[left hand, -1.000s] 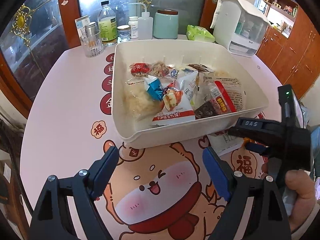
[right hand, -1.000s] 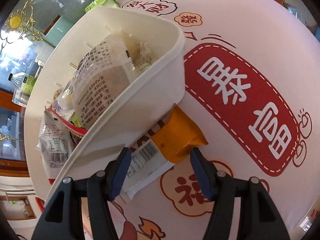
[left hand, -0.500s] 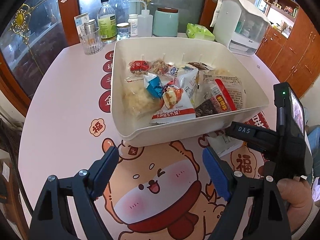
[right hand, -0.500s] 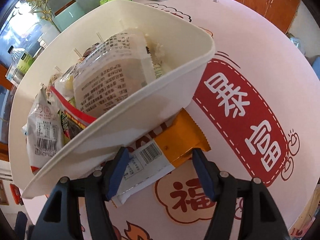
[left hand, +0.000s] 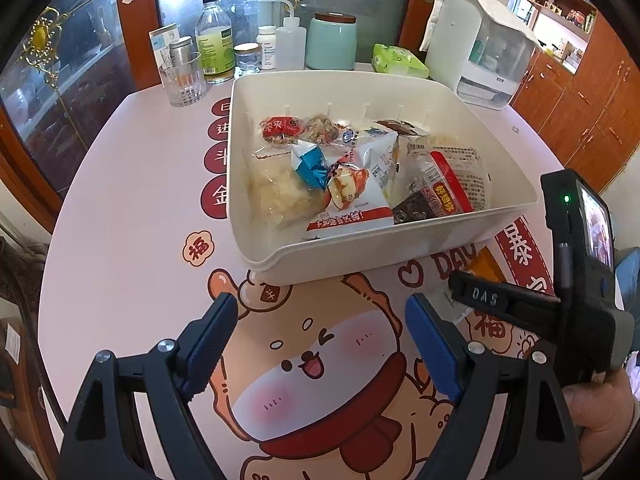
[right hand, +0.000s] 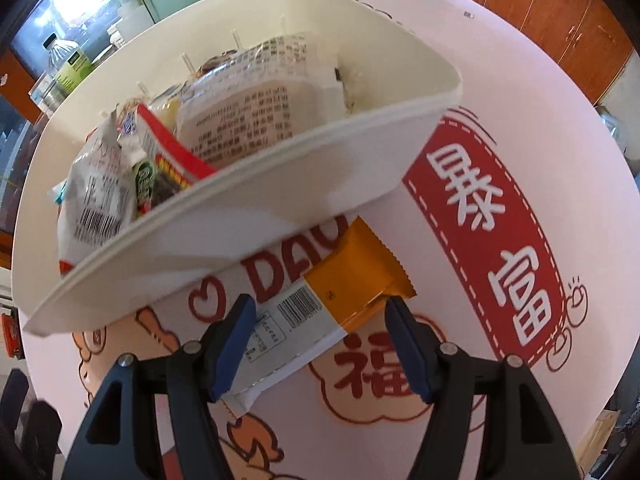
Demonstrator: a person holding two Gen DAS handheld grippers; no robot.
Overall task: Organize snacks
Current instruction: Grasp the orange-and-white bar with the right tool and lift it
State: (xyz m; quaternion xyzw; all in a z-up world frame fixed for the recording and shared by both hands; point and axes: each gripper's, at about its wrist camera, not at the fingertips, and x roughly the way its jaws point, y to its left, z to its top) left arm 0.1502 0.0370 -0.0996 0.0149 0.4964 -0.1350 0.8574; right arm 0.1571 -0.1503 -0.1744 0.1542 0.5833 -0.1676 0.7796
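Cream plastic forms the bin (left hand: 400, 248) that sits on the pink printed tabletop (left hand: 132, 200), filled with wrapped snacks: a white apple-print bag (left hand: 352, 196) lies toward its near wall, a blue-and-white packet (left hand: 310, 162) beside it, and a red-edged packet (left hand: 444, 184) leans at the right end. An orange-and-white snack packet (right hand: 320, 312) lies flat on the tabletop just outside the bin's near wall, barcode up, its orange end pointing away toward the red banner print. The right tongs (right hand: 320, 344) are spread wide, one blue finger on each side of that packet; whether the pads touch it cannot be told. The left tongs (left hand: 322, 340) hang open over the cartoon dog print, well short of the bin, gripping nothing. Bottles and a ribbed glass (left hand: 184, 82) stand at the far edge of the tabletop.
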